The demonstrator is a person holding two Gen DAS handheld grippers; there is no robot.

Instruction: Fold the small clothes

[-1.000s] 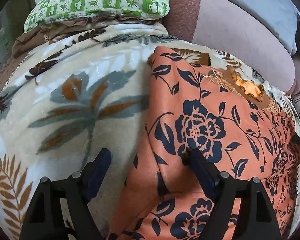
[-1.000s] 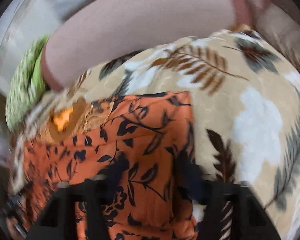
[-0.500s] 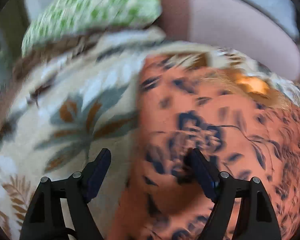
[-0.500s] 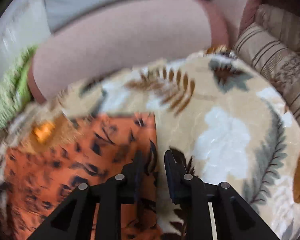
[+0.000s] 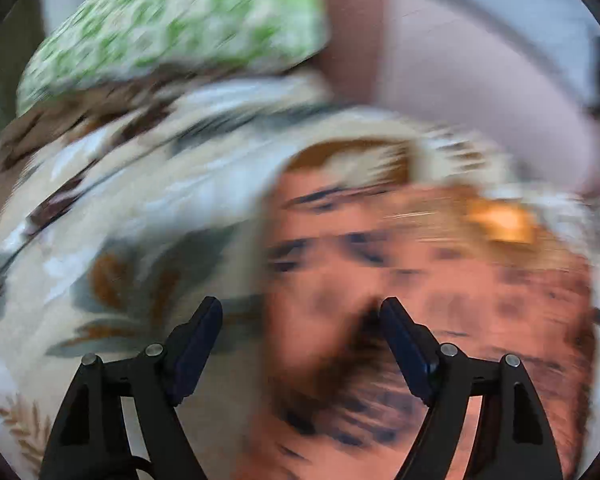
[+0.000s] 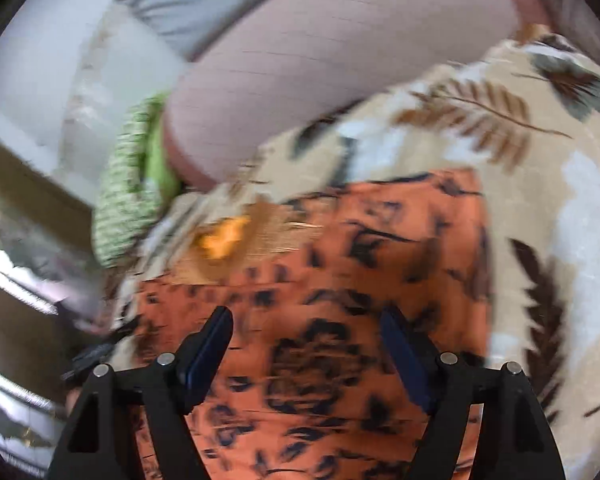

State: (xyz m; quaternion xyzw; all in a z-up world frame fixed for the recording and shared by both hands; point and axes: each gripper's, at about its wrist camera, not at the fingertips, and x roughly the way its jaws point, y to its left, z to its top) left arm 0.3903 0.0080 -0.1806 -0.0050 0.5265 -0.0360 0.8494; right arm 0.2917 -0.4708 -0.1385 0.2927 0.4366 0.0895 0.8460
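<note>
Left gripper (image 5: 300, 320): jaws standing wide apart, nothing held; one pad over the leaf-print blanket, the other over the orange cloth, at the lower middle of the left wrist view.
Right gripper (image 6: 306, 330): jaws opening at this moment, wide already; orange cloth lying below and between the fingers, not pinched by the pads as far as visible.
Orange garment (image 6: 320, 280): orange fabric with dark flower print, spread flat on the blanket; filling the lower middle of the right wrist view and the lower right of the left wrist view (image 5: 440, 300); strongly blurred in the left view.
Garment neckline (image 6: 224, 236): golden-brown trimmed part with a bright yellow patch, at the far edge of the garment, left of centre in the right view; upper right of the garment in the left view (image 5: 500, 220).
Leaf-print blanket (image 5: 120, 240): cream with grey, brown and rust leaves, under the garment; covering the left half of the left view and the right side of the right view (image 6: 560, 200).
Green patterned pillow (image 5: 172, 28): upper left of the left view, beyond the blanket; seen edge-on at middle left of the right view (image 6: 128, 200).
Pink bolster (image 6: 340, 52): long and rounded, across the top of the right view, just behind the blanket; upper right of the left view (image 5: 460, 80).
Containers: cannot tell of any; only soft bedding and cloth visible.
</note>
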